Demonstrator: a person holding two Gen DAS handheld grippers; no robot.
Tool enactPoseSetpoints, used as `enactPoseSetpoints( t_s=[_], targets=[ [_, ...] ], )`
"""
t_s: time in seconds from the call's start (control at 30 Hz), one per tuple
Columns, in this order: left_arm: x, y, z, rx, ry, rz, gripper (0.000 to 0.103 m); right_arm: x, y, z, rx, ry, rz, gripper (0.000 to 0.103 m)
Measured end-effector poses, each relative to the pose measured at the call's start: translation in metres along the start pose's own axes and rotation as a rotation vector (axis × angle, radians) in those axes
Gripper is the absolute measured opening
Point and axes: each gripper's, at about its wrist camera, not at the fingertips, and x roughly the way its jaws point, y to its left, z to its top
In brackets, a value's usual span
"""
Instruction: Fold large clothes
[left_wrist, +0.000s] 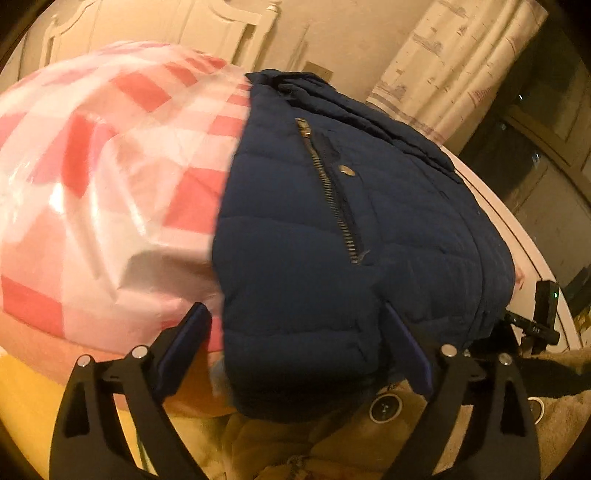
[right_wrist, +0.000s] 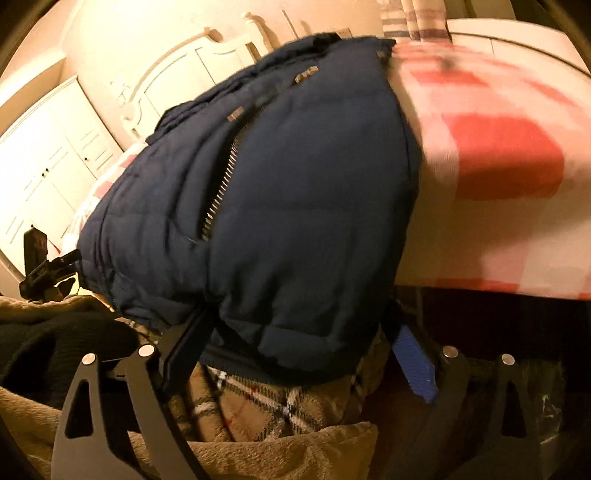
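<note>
A navy quilted puffer jacket (left_wrist: 325, 229) with a metal zipper (left_wrist: 328, 188) lies folded in a thick bundle on a bed with a pink and red checked cover (left_wrist: 110, 155). My left gripper (left_wrist: 295, 328) is open, its jaws wide apart around the jacket's near left corner. In the right wrist view the jacket (right_wrist: 280, 206) fills the middle, and my right gripper (right_wrist: 299, 325) is open with its jaws on either side of the jacket's near right end. The jacket's near hem hides part of both pairs of fingertips.
A tan coat with a dark button (left_wrist: 384, 408) and a plaid-lined beige garment (right_wrist: 266, 406) lie below the jacket's near edge. A cream headboard (right_wrist: 192, 59), white wardrobe (right_wrist: 48, 147) and patterned curtain (left_wrist: 454, 62) stand behind the bed. The other gripper's black body (left_wrist: 539, 317) shows at right.
</note>
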Motion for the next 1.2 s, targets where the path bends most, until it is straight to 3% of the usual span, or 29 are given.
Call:
enactPoseSetpoints(
  t_s=[0.03, 0.1, 0.17, 0.23, 0.3, 0.37, 0.4, 0.43, 0.47, 0.5, 0.63, 0.8, 0.97, 1.2],
  targets=[
    [0.001, -0.006, 0.000, 0.029, 0.001, -0.011, 0.075, 0.002, 0.001, -0.001, -0.001, -0.005, 0.016, 0.081],
    [-0.001, -0.017, -0.001, 0.086, -0.002, 0.005, 0.060, -0.002, 0.008, -0.002, -0.019, -0.034, 0.053, 0.056],
    [-0.002, -0.018, 0.000, 0.099, -0.004, -0.004, 0.057, -0.010, 0.018, -0.003, -0.052, -0.067, 0.080, 0.049],
    [0.000, -0.011, 0.000, 0.058, -0.003, -0.028, 0.062, -0.011, 0.019, -0.003, -0.056, -0.072, 0.087, 0.049],
    [0.008, -0.003, 0.000, 0.012, 0.014, -0.035, 0.080, -0.006, 0.014, -0.003, -0.024, -0.071, 0.091, 0.051],
    [0.012, -0.004, -0.001, 0.014, 0.019, -0.035, 0.078, -0.002, 0.013, -0.004, -0.007, -0.082, 0.090, 0.051],
    [0.010, -0.007, -0.002, 0.029, 0.015, -0.032, 0.056, -0.003, 0.015, -0.005, -0.020, -0.089, 0.082, 0.045],
    [0.006, -0.013, -0.002, 0.069, 0.005, -0.044, 0.046, -0.005, 0.018, -0.005, -0.043, -0.094, 0.081, 0.039],
    [-0.001, -0.017, -0.002, 0.102, -0.006, -0.057, 0.030, -0.011, 0.024, -0.005, -0.075, -0.108, 0.091, 0.028],
    [-0.007, -0.020, -0.001, 0.119, -0.015, -0.075, 0.023, -0.021, 0.024, -0.010, -0.092, -0.122, 0.097, 0.026],
    [-0.039, -0.028, 0.008, 0.127, -0.096, -0.218, 0.020, -0.052, 0.038, -0.006, -0.102, -0.191, 0.166, 0.024],
    [-0.096, -0.027, 0.045, 0.031, -0.296, -0.429, 0.020, -0.112, 0.059, 0.015, -0.092, -0.398, 0.302, 0.023],
    [-0.138, -0.030, 0.064, -0.005, -0.416, -0.546, 0.020, -0.165, 0.078, 0.032, -0.119, -0.558, 0.412, 0.023],
    [-0.207, -0.038, 0.069, 0.090, -0.557, -0.628, 0.020, -0.233, 0.107, 0.041, -0.225, -0.715, 0.468, 0.023]
  ],
)
